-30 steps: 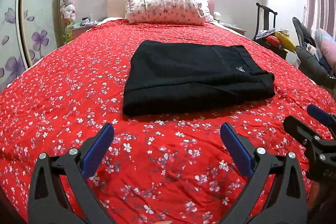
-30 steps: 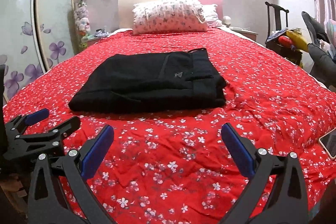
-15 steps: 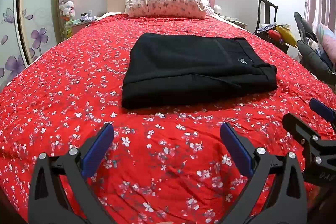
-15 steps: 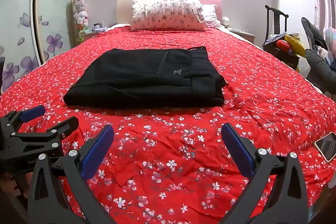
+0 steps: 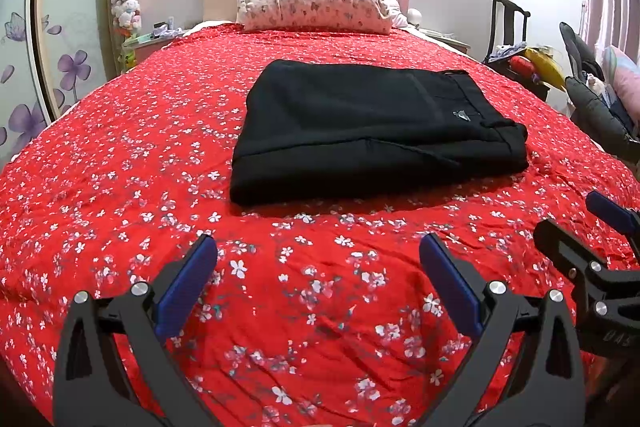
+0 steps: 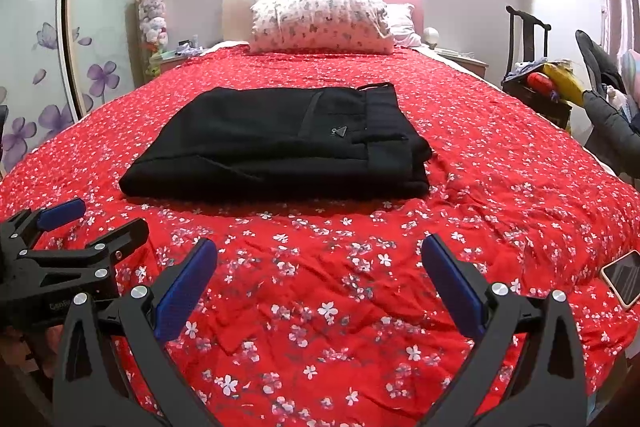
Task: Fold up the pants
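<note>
Black pants (image 5: 372,131) lie folded into a flat rectangle in the middle of the red flowered bedspread (image 5: 120,187); they also show in the right wrist view (image 6: 280,143), waistband to the right. My left gripper (image 5: 318,279) is open and empty, low over the near part of the bed, well short of the pants. My right gripper (image 6: 320,279) is open and empty, beside it to the right, also short of the pants. Each gripper shows at the edge of the other's view.
A patterned pillow (image 5: 312,3) lies at the headboard. A phone (image 6: 624,277) lies at the bed's near right edge. A chair with clutter (image 5: 520,59) and a dark jacket (image 6: 612,131) stand right of the bed. A wardrobe with flower decals (image 6: 60,67) is on the left.
Both grippers have drawn back and lowered slightly, so the pants sit a little higher and farther in view. The pants have not moved. Both grippers stayed open.
</note>
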Action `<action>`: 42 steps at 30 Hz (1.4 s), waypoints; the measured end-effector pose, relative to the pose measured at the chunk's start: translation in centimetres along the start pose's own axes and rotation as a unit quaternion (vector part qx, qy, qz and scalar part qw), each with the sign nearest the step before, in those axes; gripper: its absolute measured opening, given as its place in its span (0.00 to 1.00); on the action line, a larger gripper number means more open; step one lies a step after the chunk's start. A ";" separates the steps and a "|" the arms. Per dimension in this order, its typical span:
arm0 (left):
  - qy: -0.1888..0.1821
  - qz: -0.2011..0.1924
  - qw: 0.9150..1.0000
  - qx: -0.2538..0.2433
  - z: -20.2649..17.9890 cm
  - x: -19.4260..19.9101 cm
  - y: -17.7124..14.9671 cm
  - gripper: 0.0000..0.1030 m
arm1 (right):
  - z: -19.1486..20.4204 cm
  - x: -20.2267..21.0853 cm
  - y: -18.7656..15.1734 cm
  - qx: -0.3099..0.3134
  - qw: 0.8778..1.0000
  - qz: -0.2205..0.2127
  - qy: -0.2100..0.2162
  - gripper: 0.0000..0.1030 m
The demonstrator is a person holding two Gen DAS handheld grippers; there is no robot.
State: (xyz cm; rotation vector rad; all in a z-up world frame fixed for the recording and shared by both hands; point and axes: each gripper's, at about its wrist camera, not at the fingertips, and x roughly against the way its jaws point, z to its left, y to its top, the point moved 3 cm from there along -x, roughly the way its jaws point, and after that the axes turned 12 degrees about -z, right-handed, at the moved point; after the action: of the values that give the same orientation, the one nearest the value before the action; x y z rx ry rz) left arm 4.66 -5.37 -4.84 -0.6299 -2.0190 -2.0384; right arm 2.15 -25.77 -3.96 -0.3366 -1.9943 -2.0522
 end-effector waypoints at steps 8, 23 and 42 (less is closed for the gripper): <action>-0.003 0.002 1.000 -0.002 0.0 -0.1 -0.2 0.98 | 0.2 -0.2 -0.2 -0.003 1.000 0.005 0.004 0.99; -0.007 0.003 1.000 -0.003 0.1 -0.2 -0.2 0.98 | 0.2 -0.2 -0.2 -0.003 1.000 0.006 0.004 0.99; -0.014 0.006 1.000 -0.009 0.3 -0.3 -0.3 0.98 | 0.0 -0.3 -0.1 -0.003 1.000 0.005 0.004 0.99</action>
State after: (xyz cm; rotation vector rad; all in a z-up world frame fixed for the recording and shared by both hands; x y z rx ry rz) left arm 4.79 -5.12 -5.25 -0.6746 -2.0093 -2.0543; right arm 2.36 -25.75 -4.18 -0.3396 -1.9787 -2.0501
